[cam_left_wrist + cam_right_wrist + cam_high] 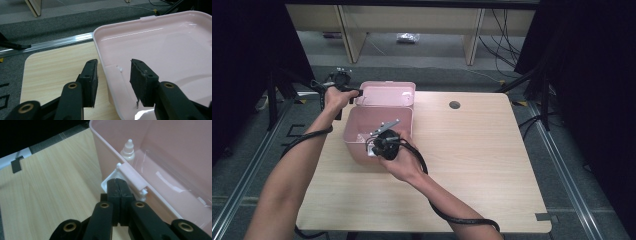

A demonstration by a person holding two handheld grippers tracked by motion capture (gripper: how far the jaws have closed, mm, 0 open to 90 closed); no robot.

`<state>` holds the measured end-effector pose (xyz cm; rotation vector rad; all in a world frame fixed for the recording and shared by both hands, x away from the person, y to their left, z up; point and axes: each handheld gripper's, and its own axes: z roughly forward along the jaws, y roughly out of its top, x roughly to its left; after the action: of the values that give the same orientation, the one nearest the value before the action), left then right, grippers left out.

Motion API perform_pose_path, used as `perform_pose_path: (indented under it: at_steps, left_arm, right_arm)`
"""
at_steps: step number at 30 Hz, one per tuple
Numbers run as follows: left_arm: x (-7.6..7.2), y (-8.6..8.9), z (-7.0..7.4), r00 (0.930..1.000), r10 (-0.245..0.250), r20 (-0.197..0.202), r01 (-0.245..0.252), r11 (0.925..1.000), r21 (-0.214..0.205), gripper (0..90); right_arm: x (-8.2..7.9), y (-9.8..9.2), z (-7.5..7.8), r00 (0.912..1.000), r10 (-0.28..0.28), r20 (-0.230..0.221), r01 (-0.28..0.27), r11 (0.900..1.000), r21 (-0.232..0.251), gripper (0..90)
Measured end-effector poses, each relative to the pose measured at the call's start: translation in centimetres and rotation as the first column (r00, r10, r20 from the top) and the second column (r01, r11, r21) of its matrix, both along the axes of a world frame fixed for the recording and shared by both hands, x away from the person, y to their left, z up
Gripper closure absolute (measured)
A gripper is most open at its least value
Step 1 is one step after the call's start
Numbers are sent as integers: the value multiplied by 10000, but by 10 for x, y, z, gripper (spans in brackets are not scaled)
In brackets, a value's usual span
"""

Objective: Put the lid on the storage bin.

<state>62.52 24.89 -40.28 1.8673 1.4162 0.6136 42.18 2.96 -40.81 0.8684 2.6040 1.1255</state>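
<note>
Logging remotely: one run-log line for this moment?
left tool open astride lid edge | right tool shut at box front latch | dropper bottle inside

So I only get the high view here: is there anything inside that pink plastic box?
Observer: Yes, a small white dropper bottle stands inside the pink plastic box, close to its wall.
Operator: And the right gripper, open or shut?
Observer: The right gripper has its jaws shut, tips at the box's white latch.
Operator: The left one?
Observer: The left gripper is open, with the edge of the open pink lid between its jaws.
</note>
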Motion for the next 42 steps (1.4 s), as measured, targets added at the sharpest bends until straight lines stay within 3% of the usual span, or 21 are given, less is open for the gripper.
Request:
perform_pose_path:
  at_steps: [3, 4, 5, 6, 11, 12, 14, 16, 29, 31, 33, 42]
  left_arm:
    - [2, 0, -3, 10000, -1, -18, 1, 9999, 146, 570]
    - [2, 1, -3, 10000, 55, -71, -54, 9999, 131, 570]
    - [3, 1, -4, 10000, 53, -20, -52, 9999, 120, 572]
    - [3, 1, -4, 10000, 35, -46, -35, 9999, 140, 573]
    - [7, 0, -3, 10000, 77, -46, -76, 9999, 118, 577]
    - [8, 0, -3, 9999, 56, -88, -54, 9998, 181, 578]
    - [11, 1, -4, 9998, 121, -169, -117, 9998, 187, 580]
    - [13, 2, -5, 9994, 185, -305, -178, 9996, 240, 584]
    - [22, 7, -7, 9975, 617, -355, -623, 9979, -166, 599]
    - [23, 8, -8, 9971, 689, -321, -695, 9974, -173, 600]
    - [24, 7, -7, 9968, 715, -357, -720, 9973, -120, 601]
    - [28, 4, -9, 9959, 778, -462, -785, 9968, -127, 604]
  right_arm:
    - [1, 1, -2, 10000, -33, -32, 33, 10000, -65, 900]
    - [2, 1, -4, 9999, 24, 141, -22, 9999, -137, 900]
    - [0, 1, -3, 9990, -304, -319, 297, 9993, -229, 900]
    - [0, 2, -4, 9984, -383, -407, 375, 9991, -199, 900]
    - [2, 2, -7, 9997, -231, -34, 229, 9992, -322, 900]
    - [0, 4, -6, 9991, -348, -225, 341, 9990, -287, 900]
    - [0, 4, -6, 9994, -329, -121, 325, 9989, -335, 900]
    - [3, 4, -7, 9997, -40, 225, 46, 9996, -285, 900]
    - [3, 3, -7, 9999, -17, 131, 20, 9996, -264, 900]
    - [3, 3, -7, 9999, -23, 159, 28, 9996, -269, 900]
    - [0, 3, -7, 9993, -317, -179, 311, 9990, -321, 900]
    - [0, 3, -7, 9996, -259, -143, 255, 9993, -266, 900]
